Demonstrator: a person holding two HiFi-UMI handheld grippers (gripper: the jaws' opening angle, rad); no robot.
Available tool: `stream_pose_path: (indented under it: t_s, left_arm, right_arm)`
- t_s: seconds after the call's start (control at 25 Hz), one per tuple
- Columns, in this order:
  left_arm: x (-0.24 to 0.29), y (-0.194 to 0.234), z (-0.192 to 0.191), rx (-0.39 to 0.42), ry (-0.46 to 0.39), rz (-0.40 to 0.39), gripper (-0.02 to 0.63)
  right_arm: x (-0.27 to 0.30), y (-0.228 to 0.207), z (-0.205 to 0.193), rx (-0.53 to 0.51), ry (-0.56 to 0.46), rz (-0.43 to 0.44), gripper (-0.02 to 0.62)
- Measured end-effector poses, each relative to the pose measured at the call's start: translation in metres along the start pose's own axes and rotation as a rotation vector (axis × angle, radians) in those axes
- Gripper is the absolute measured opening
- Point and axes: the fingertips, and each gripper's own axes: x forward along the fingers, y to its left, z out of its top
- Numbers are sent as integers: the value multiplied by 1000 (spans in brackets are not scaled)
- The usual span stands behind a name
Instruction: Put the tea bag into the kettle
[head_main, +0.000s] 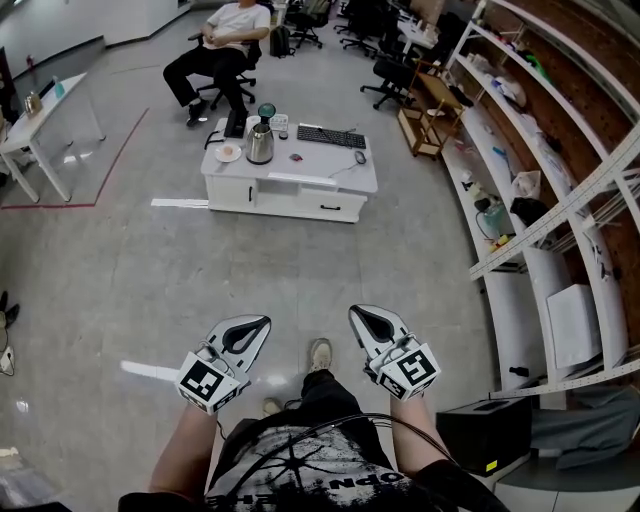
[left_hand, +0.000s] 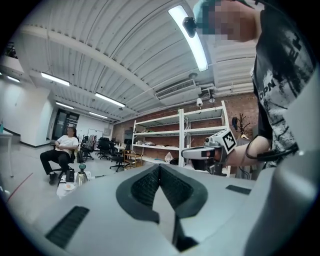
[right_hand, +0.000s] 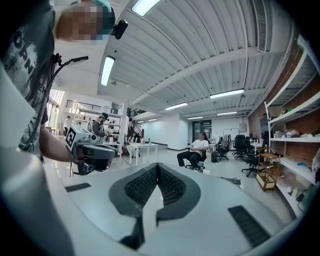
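kettle (head_main: 260, 143) on the white table (head_main: 300, 186), well apart from left gripper (head_main: 262, 323) and right gripper (head_main: 357, 314); both jaw pairs together, empty.

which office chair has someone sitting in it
The chair just behind the low white table, holding a person in a white shirt; the chairs farther right are empty.

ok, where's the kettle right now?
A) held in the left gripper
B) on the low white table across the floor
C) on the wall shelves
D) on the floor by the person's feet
B: the kettle stands on the low white table well ahead, while the left gripper and right gripper are shut and empty.
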Motion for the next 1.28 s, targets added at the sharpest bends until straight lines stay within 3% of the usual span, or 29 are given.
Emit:
stream_pose_path:
  t_s: [0.32, 0.84, 1.28]
  left_arm:
    - [58, 25, 3, 21, 9, -20, 6]
    - [188, 93, 22, 28, 4, 69, 6]
    - [293, 107, 32, 7, -8, 73, 6]
  right_arm:
    - [36, -55, -4, 26, -28, 28, 8]
    - [92, -182, -4, 3, -16, 168, 8]
    - [105, -289, -9, 33, -52, 182, 8]
